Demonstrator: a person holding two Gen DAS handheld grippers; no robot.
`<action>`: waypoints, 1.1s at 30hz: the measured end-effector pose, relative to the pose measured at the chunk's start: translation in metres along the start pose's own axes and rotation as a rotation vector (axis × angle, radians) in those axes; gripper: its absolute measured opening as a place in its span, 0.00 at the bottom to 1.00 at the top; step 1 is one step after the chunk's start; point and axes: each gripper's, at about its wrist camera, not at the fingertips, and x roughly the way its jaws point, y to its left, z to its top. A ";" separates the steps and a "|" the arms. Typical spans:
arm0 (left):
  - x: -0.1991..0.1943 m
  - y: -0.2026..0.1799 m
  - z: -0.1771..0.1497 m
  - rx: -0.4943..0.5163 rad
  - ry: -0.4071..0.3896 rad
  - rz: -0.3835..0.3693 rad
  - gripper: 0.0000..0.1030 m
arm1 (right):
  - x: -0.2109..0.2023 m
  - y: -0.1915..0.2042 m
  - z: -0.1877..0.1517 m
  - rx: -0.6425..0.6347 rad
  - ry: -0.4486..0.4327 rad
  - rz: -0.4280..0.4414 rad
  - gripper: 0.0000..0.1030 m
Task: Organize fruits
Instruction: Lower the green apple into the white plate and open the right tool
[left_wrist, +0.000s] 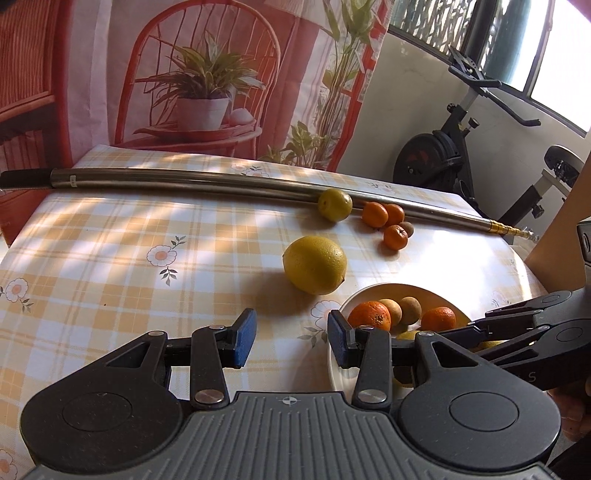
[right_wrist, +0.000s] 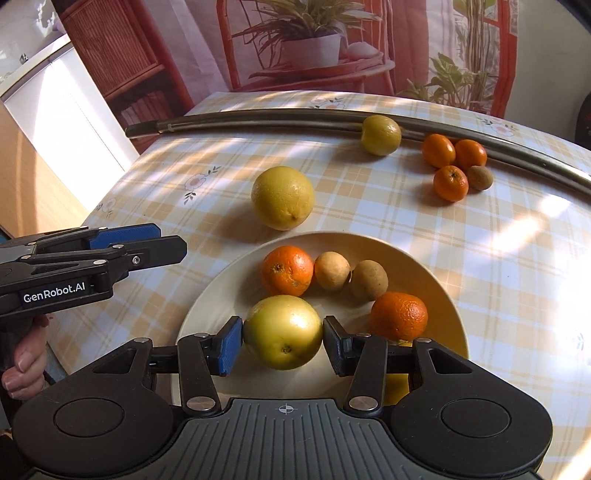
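Right gripper (right_wrist: 283, 341) fingers clamped yellow-green fruit (right_wrist: 283, 331) over cream plate (right_wrist: 448, 295), beside two oranges and two small brown fruits. Left gripper (left_wrist: 291, 341) fingers spread wide, empty, above worktop (left_wrist: 110, 236) beside plate. Large lemon (left_wrist: 314, 264) lay on worktop beyond plate; metal pole (left_wrist: 192, 179) farther back.

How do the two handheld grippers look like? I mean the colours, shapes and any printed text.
Both grippers, left gripper and right gripper, are black plastic with silver rivets, a ribbed grey top plate bearing a small crosshair mark, and blue textured pads on the fingers. The left one carries white "GenRobot.AI" lettering on its side. No cables or sleeves show.
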 end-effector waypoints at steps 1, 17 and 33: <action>-0.003 0.003 0.000 -0.015 -0.009 0.001 0.43 | 0.002 0.002 0.001 -0.011 0.011 0.014 0.42; -0.011 0.007 -0.002 -0.061 -0.020 -0.001 0.43 | 0.023 0.015 0.020 -0.053 0.018 0.066 0.43; -0.016 0.002 -0.006 -0.065 0.001 0.007 0.43 | -0.033 -0.033 0.024 0.098 -0.207 0.046 0.43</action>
